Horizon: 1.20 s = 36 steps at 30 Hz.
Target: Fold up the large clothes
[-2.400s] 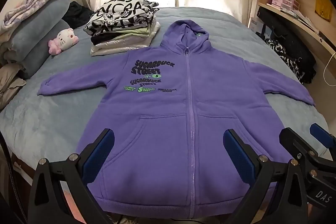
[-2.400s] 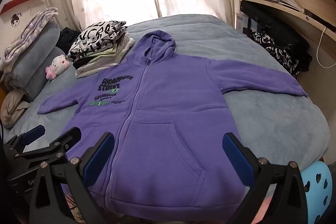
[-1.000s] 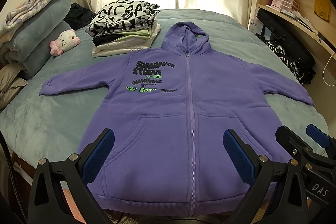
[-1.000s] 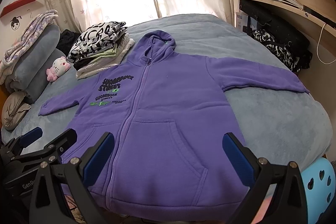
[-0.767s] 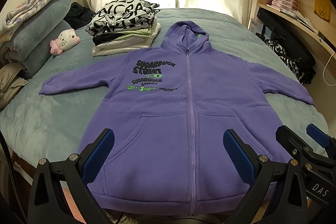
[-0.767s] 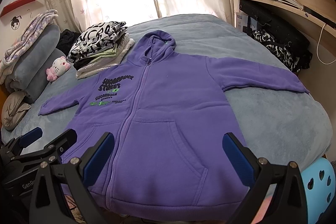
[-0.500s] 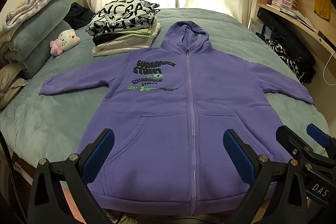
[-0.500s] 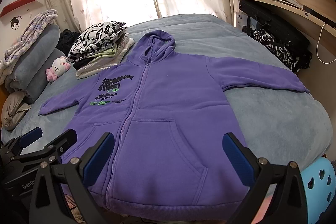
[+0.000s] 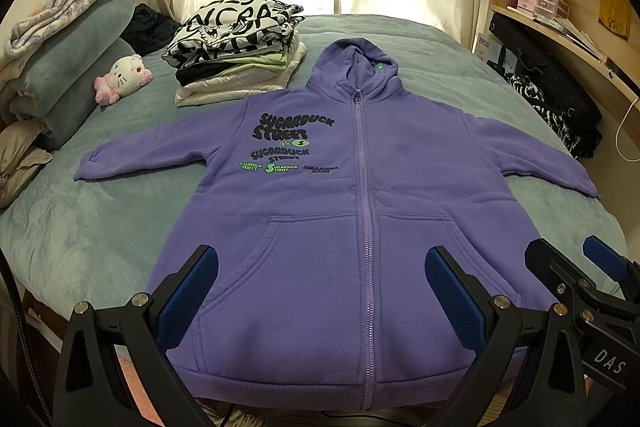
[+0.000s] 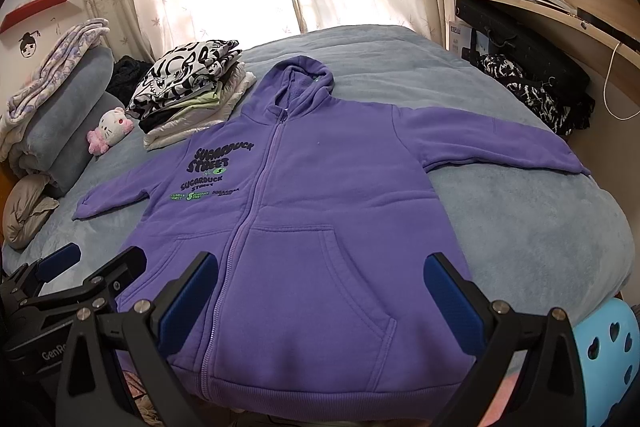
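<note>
purple hoodie (image 9: 360, 227) flat on bed (image 9: 80, 235) | left tongs (image 9: 320, 291) apart | right tongs (image 10: 320, 291) apart

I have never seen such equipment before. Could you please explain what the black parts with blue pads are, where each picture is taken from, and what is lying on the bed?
These are two handheld grippers; a person carries one in each hand. Each has a camera looking forward along its two blue-padded fingers, giving one picture per gripper. The left gripper and the right gripper both stand open and hold nothing. Each also shows at the edge of the other's picture. On the grey-blue bed a purple zip hoodie lies flat, front up, zipped, sleeves spread. Behind it sits a stack of folded clothes, and a plush cat toy lies near the pillows. Folding has not begun.
</note>
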Available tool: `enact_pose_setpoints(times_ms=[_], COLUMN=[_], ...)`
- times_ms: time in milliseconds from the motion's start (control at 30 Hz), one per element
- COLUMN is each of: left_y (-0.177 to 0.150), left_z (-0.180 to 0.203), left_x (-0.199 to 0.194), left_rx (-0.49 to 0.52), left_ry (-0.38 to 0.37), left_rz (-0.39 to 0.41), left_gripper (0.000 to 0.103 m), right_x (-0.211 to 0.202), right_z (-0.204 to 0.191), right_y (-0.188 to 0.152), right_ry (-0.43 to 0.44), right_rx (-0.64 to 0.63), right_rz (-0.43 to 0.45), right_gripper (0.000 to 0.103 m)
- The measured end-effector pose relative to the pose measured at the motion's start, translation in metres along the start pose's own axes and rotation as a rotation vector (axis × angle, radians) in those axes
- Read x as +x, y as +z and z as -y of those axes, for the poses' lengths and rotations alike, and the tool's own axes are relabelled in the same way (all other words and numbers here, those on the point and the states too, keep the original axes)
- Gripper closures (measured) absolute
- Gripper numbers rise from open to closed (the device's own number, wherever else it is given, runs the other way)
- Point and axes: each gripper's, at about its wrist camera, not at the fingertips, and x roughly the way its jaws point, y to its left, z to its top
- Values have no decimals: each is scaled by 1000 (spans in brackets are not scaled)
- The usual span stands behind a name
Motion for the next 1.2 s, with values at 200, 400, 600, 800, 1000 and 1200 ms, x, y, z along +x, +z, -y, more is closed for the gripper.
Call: enact_pose_setpoints(times_ms=[200, 400, 600, 800, 1000, 1200], left_y=[-1, 7, 30, 68, 107, 147], left_z=[0, 4, 20, 48, 80, 118], left_x=[0, 0, 0, -2, -8, 3], left_rx=[1, 25, 78, 165, 187, 200], left_ry=[2, 19, -6, -33, -90, -157], left_rz=[3, 27, 43, 89, 162, 143], left_gripper=[1, 1, 1, 1, 1, 1], right_x=[0, 3, 6, -18, -41, -55], right_z=[0, -1, 15, 39, 66, 107], right_y=[0, 2, 20, 62, 101, 133], right_ry=[3, -4, 10, -33, -76, -110], right_rx=[0, 2, 34, 16, -41, -44], right_rz=[0, 8, 18, 165, 275, 319], right_gripper=[0, 0, 0, 0, 0, 0])
